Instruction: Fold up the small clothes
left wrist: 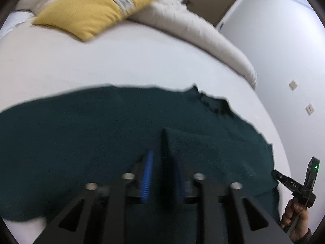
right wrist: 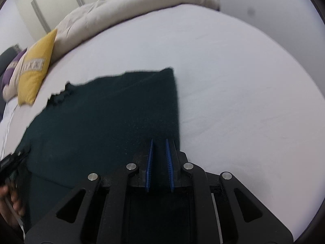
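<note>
A dark green knitted garment point(left wrist: 113, 126) lies spread on the white bed sheet point(left wrist: 121, 61), well short of the yellow pillow point(left wrist: 87, 12) and the rolled cream duvet point(left wrist: 195, 24) at the far side. From the right wrist view, the garment point(right wrist: 113, 109) shows one straight, clean edge on its right and a ragged, bunched edge toward the pillow point(right wrist: 34, 69), which suggests a first fold may be in place, though the blur leaves that uncertain.

The left gripper point(left wrist: 162, 142) hangs over the middle of the cloth with its blue pads apart; a dark upright ridge, apparently a pinch of fabric, stands between the jaws, but nothing shows the pads pressing on it, so it reads as released. The right gripper point(right wrist: 159, 142) sits at the garment's near right edge, its pads narrowly parted over dark cloth; whether they clamp a layer cannot be told. A hand point(left wrist: 294, 213) grips that tool's handle at the frame's edge.

By this evidence the job is at most partway: the piece is still broad and flat, with further folds and tidying of the rumpled side left.
</note>
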A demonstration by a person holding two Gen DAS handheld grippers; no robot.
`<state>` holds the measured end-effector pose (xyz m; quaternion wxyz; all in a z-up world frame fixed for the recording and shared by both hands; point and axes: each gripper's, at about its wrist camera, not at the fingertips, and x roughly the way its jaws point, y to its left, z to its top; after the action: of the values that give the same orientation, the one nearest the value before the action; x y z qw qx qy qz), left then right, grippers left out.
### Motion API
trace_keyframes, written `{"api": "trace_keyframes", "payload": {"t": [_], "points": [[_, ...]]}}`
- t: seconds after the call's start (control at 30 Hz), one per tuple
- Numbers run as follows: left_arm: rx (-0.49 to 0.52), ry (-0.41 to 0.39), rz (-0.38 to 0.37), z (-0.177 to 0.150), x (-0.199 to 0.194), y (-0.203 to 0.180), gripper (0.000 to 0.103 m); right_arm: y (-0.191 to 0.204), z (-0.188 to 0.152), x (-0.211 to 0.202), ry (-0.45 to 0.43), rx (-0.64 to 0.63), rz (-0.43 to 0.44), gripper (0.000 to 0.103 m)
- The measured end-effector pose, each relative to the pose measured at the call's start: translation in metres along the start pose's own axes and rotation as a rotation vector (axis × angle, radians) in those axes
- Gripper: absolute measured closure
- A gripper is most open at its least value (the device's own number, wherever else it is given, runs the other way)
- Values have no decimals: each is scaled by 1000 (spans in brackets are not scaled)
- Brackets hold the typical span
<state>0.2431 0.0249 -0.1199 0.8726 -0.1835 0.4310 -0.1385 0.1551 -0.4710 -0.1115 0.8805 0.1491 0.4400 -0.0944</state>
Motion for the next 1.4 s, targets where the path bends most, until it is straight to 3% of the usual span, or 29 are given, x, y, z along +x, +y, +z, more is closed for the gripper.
{"api": "trace_keyframes", "payload": {"t": [0.07, 0.1, 0.17, 0.2, 0.23, 0.27, 0.33, 0.43, 0.5, 0.6, 0.67, 0.77, 0.8, 0.97, 1.13, 1.27, 1.4], "points": [[-22, -64, 3, -3, -39, 21, 46, 9, -4, -20, -42, -5, -6, 89], [-33, -101, 38, -6, -65, 40, 39, 17, -7, -35, -74, -13, 3, 87], [-73, -154, 107, -12, -105, 76, 35, 30, -16, -59, -122, -36, 24, 77], [-100, -173, 128, -15, -122, 96, 33, 41, -21, -71, -146, -50, 40, 63], [-145, -193, 178, -20, -145, 126, 33, 53, -26, -80, -168, -62, 59, 40], [-186, -208, 223, -24, -162, 150, 33, 56, -39, -95, -192, -72, 81, 32], [-304, -240, 300, -36, -199, 209, 30, 74, -57, -117, -229, -107, 141, 30], [-475, -276, 398, -54, -238, 281, 30, 108, -75, -123, -181, -130, 225, 30], [-539, -280, 453, -65, -249, 310, 30, 129, -83, -120, -144, -125, 280, 30], [-615, -223, 433, -75, -239, 334, 30, 156, -94, -118, -109, -144, 297, 31], [-553, -205, 473, -73, -230, 323, 34, 166, -99, -119, -98, -151, 301, 32], [-556, -173, 425, -66, -218, 318, 81, 165, -112, -129, -99, -153, 299, 32], [-564, -170, 404, -64, -218, 320, 84, 161, -118, -130, -101, -150, 298, 32], [-449, -224, 360, -44, -224, 258, 88, 129, -121, -144, -120, -116, 299, 33], [-244, -231, 186, -29, -198, 120, 88, 99, -124, -138, -107, -56, 296, 34], [-64, -151, 23, -32, -141, 1, 88, 74, -132, -137, -99, -6, 296, 34], [60, -31, -64, -71, -71, -85, 85, 51, -141, -132, -78, 47, 290, 34]]}}
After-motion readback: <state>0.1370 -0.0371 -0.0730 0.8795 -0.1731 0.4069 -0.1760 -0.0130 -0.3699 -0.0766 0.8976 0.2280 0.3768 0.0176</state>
